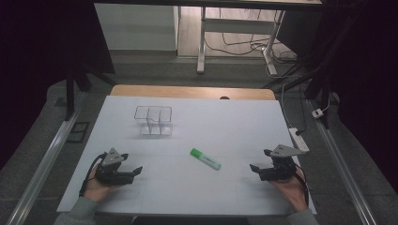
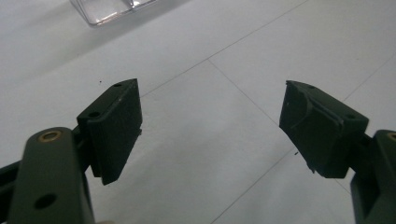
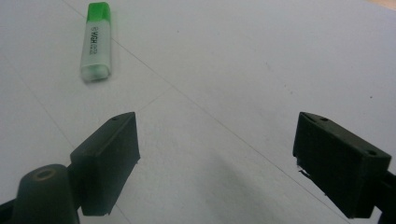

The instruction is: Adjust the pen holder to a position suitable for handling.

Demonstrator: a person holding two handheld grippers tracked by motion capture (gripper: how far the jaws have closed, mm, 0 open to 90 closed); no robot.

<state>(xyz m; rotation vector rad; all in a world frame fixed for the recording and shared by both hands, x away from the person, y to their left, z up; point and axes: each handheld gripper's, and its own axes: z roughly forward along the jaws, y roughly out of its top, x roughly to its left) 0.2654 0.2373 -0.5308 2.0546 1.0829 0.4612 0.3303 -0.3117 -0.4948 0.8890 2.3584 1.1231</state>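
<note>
**Highlighter lies between two empty grippers**

High view: the green highlighter (image 1: 205, 159) lies mid-worktop (image 1: 225, 122), long axis running far-left to near-right, nearer the right gripper (image 1: 256, 168) than the left gripper (image 1: 136, 170).

Left gripper view: jaws spread wide, empty; clear organizer (image 2: 112, 9) at far left.

Right gripper view: jaws released, empty; highlighter ahead, left of them.

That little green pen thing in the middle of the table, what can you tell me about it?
It is a highlighter: a stubby, flat-sided plastic marker with a bright green cap at one end and a pale, frosted body bearing dark print. It lies flat and slantwise on the white table cover, capped, between the two grippers. Nothing touches it but the cover beneath.
</note>
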